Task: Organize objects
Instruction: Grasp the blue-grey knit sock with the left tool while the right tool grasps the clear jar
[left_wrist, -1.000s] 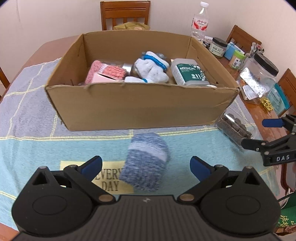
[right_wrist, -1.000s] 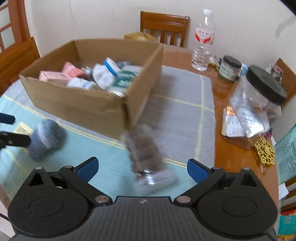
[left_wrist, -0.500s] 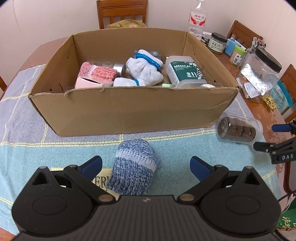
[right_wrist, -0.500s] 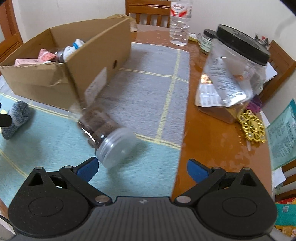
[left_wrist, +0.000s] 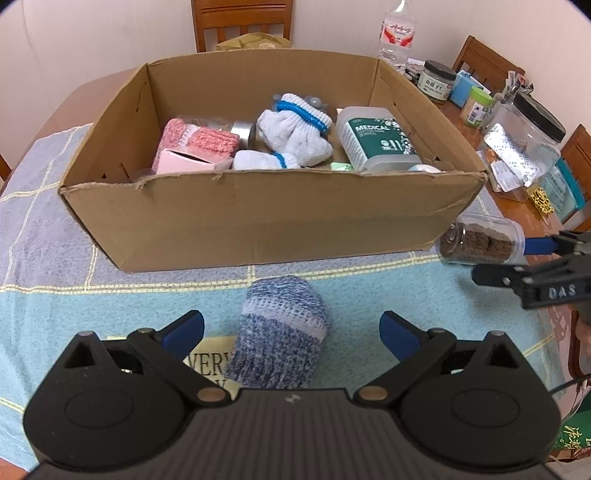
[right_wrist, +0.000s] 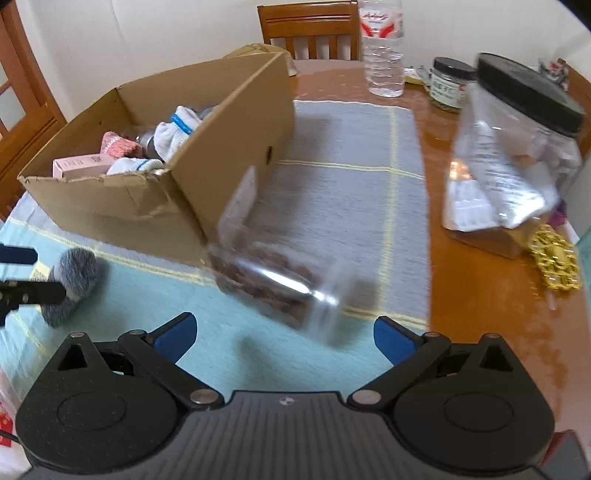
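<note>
A rolled blue-and-white sock (left_wrist: 279, 334) lies on the tablecloth in front of the cardboard box (left_wrist: 266, 221), between the spread fingers of my open left gripper (left_wrist: 291, 330). A clear jar of brown pieces (right_wrist: 275, 286) lies on its side by the box's near right corner, blurred, just ahead of my open right gripper (right_wrist: 284, 338). The same jar (left_wrist: 480, 242) shows in the left wrist view, with the right gripper's fingers (left_wrist: 539, 245) at its lid end. The sock (right_wrist: 72, 275) appears at the left of the right wrist view. Socks, a pink carton and a green medical bottle fill the box (right_wrist: 236, 147).
A large clear jar with a black lid (right_wrist: 517, 155), a gold ornament (right_wrist: 556, 262), a water bottle (right_wrist: 382, 48) and a small jar (right_wrist: 448, 83) crowd the bare wood at the right. Wooden chairs (left_wrist: 242, 22) stand behind the table.
The right gripper has swung back left and closer to the lying jar. The left gripper has shifted slightly, with the sock still between its open fingers.
</note>
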